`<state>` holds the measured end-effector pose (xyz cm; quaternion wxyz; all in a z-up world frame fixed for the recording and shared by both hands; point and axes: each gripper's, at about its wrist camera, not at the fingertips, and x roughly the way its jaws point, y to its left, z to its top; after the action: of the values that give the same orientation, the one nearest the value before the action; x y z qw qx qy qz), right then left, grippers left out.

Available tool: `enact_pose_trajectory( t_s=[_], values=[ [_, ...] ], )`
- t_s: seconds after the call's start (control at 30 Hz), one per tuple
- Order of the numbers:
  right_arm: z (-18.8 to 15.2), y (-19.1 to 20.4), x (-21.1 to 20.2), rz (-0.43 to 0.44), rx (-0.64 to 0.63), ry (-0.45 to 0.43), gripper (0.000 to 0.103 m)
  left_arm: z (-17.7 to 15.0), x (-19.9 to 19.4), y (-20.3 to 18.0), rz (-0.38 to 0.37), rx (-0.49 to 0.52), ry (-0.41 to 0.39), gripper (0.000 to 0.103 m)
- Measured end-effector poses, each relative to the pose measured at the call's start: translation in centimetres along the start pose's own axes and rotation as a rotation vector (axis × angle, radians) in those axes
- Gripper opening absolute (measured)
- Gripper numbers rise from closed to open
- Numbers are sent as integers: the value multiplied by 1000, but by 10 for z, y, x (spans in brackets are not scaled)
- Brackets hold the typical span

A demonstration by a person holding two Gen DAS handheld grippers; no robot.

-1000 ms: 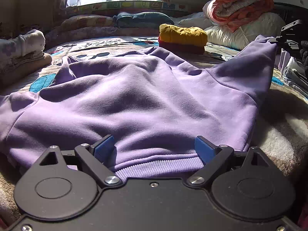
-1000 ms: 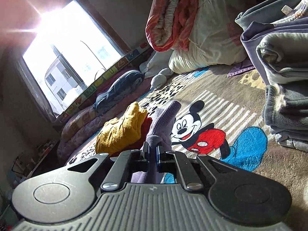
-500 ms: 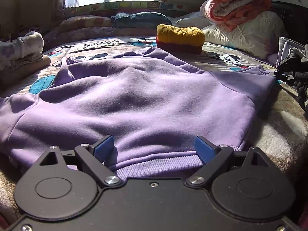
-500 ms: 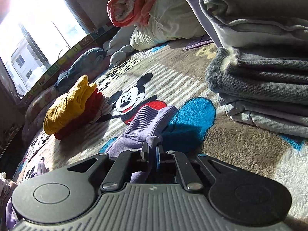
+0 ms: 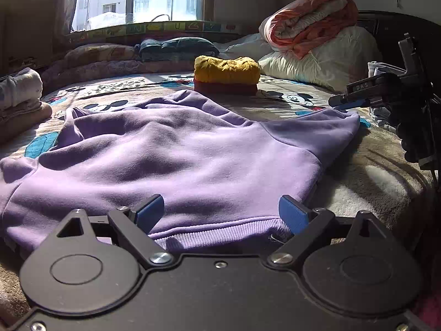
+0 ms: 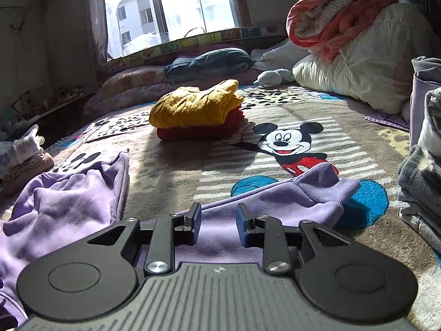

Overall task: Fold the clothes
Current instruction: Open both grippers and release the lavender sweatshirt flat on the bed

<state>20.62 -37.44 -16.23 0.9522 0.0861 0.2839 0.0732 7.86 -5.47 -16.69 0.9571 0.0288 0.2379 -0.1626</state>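
Lilac fleece sweatshirt [image 5: 171,154] lies spread on the bed blanket, hem at the left claw [image 5: 220,215], jaws apart. Right claw [image 6: 218,222], jaws apart, hovers over the sleeve [image 6: 297,195], cuff ahead-right.

I am working in a home bedroom: a bed under a cartoon-mouse blanket [image 6: 289,143], pillows [image 5: 317,63], a rolled quilt [image 5: 308,19], folded clothes [image 6: 195,115], a sunlit window [image 6: 171,5].

Left gripper [image 5: 222,211] sitting low in the frame, fingers spread wide, right gripper [image 6: 218,222] low in the middle, fingers parted
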Motion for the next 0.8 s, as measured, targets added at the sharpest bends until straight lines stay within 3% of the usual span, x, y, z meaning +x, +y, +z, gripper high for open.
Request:
enact_pose_trajectory(
  t_s=[0.1,0.37,0.47,0.63,0.73,0.8],
  values=[
    [0,29,3,62,-132,28,28,0,2,-4,-5,6,2,91],
    [2,23,16,-45,-67,-6,30,1,12,1,-14,-31,32,91],
    [2,38,-1,-9,-122,-40,30,3,12,4,-19,-50,26,91],
    [-17,90,-39,133,-240,-71,30,3,6,7,-14,-64,15,91],
    [-35,120,-58,231,-297,-95,29,4,-4,13,42,-66,-21,91],
    [-50,128,-54,224,-331,-56,30,3,-9,25,76,-110,-31,91]
  ],
)
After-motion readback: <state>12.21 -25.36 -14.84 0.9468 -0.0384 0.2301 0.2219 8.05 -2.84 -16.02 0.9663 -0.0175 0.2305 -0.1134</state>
